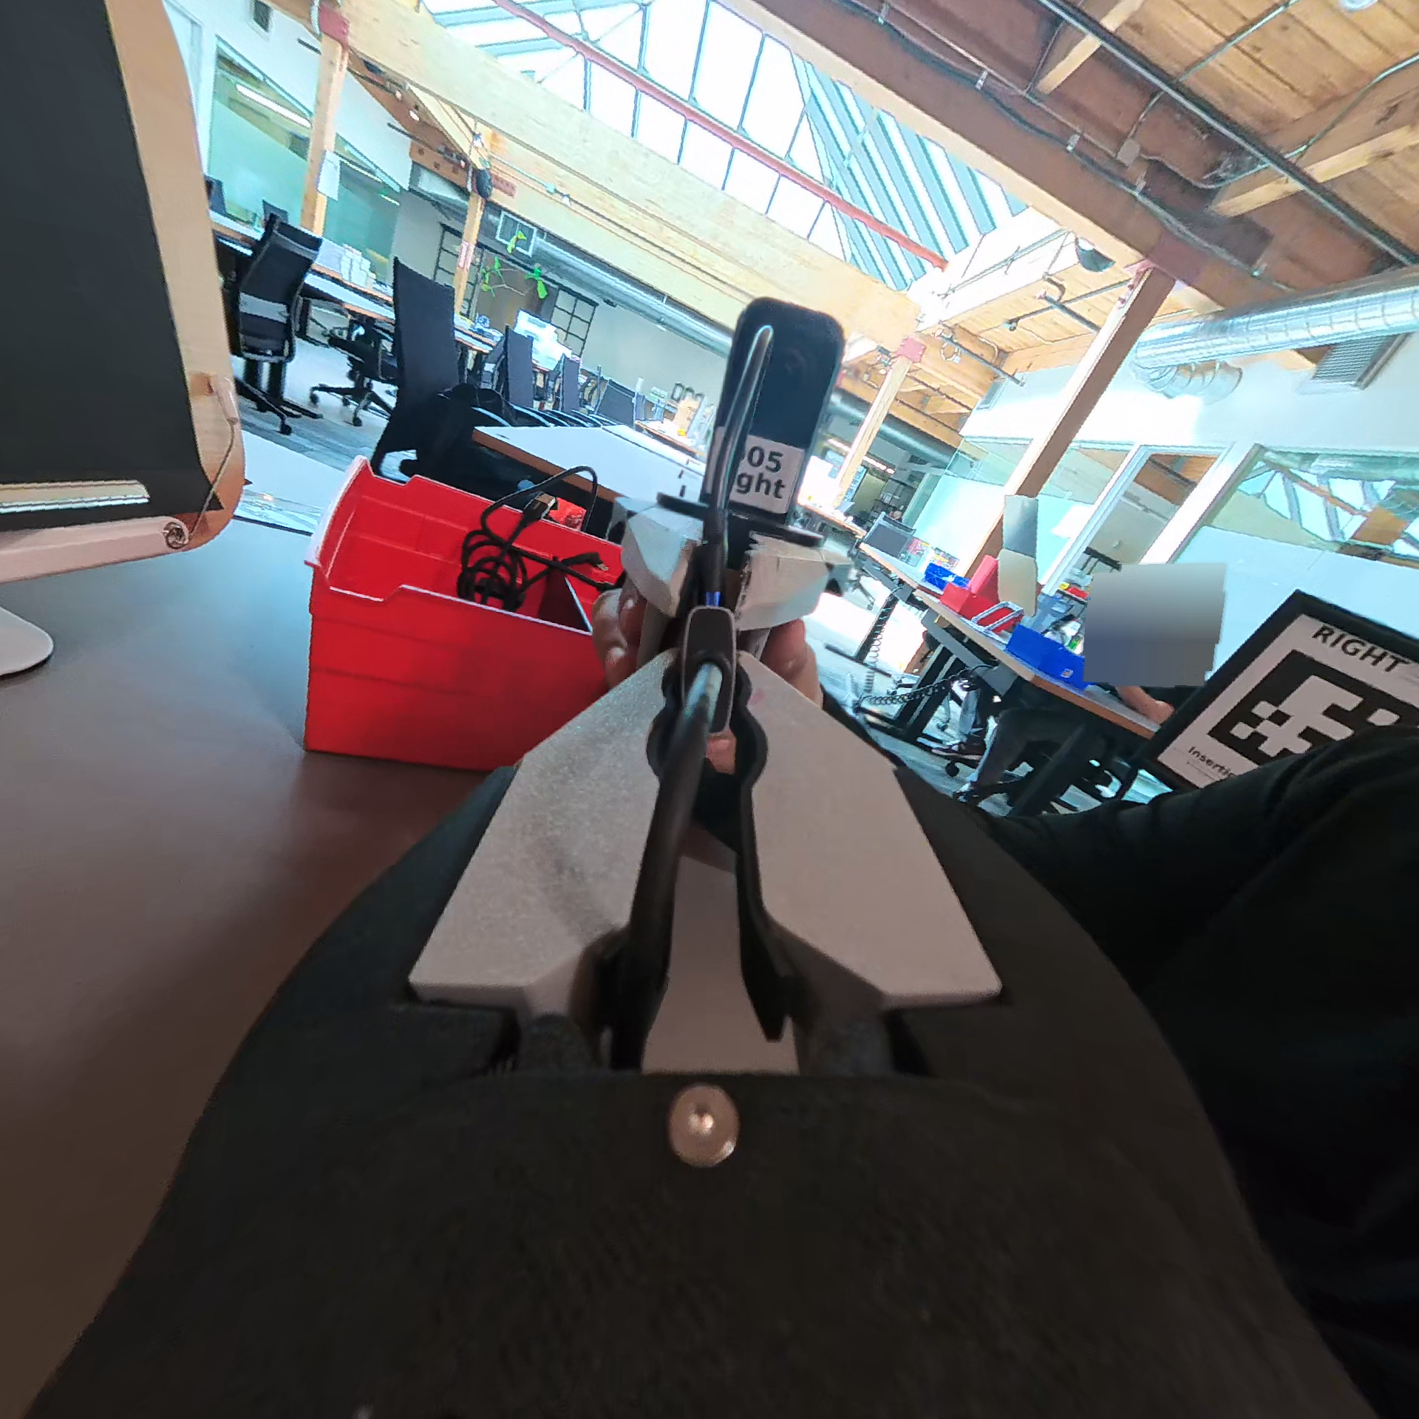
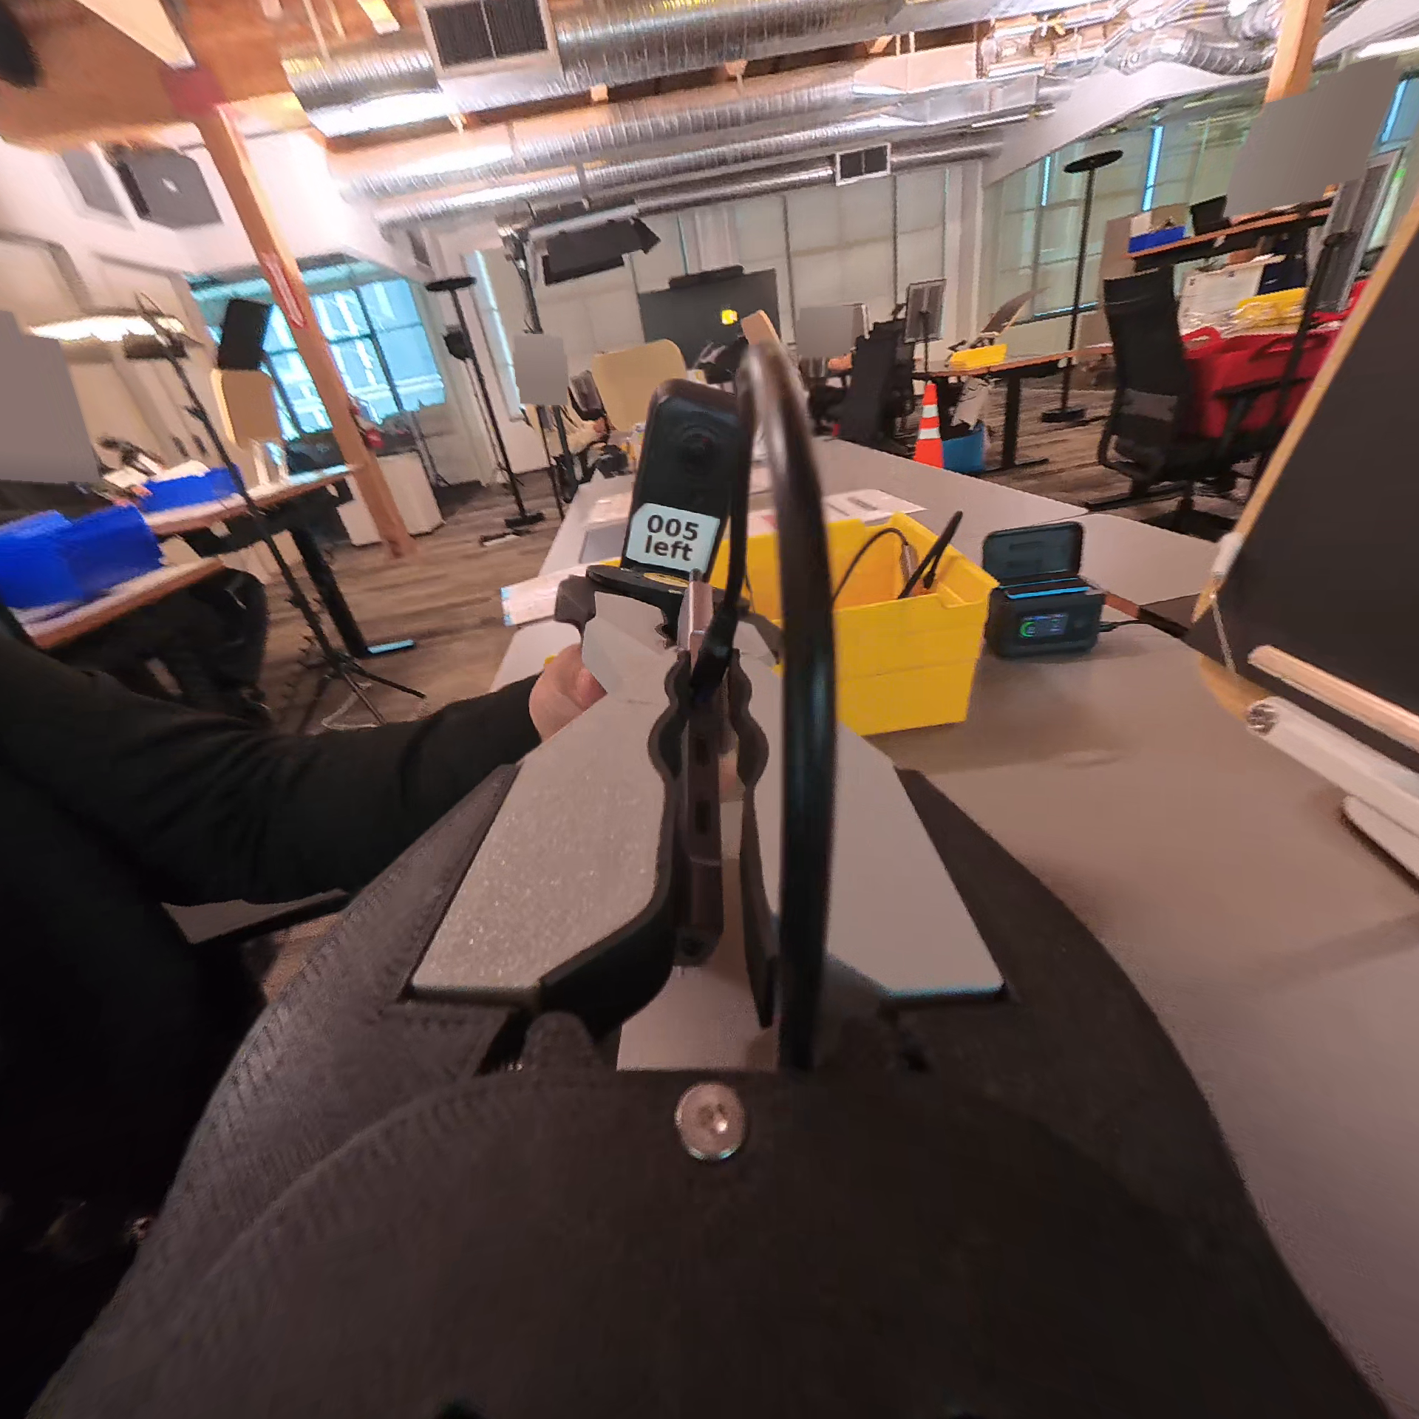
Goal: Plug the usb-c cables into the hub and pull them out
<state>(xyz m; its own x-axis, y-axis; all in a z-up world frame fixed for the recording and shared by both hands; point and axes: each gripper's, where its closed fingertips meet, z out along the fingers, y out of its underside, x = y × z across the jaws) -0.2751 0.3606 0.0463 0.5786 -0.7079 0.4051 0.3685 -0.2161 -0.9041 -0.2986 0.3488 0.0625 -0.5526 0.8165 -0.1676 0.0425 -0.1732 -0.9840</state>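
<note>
My left gripper (image 1: 706,691) is shut on the black plug (image 1: 710,641) of a usb-c cable (image 1: 676,806), which runs back between its fingers. My right gripper (image 2: 706,691) is shut on a slim dark grey hub (image 2: 700,837) held edge-up. The hub's own thick black cable (image 2: 806,614) loops up over it. The two grippers face each other tip to tip above the table. The right gripper (image 1: 718,591) shows just beyond the plug, and the left gripper (image 2: 691,630) shows at the hub's far end. The plug's tip meets the hub; I cannot tell how deep it sits.
A red bin (image 1: 430,653) holding coiled black cables (image 1: 499,560) stands on the dark table (image 1: 153,768). A yellow bin (image 2: 906,637) with cables and a black charging case (image 2: 1040,606) stand beyond. A patterned marker board (image 1: 1305,706) leans at right. Black-sleeved arms (image 2: 269,806) hold the grippers. Left and right tips are no more than a few centimetres apart.
</note>
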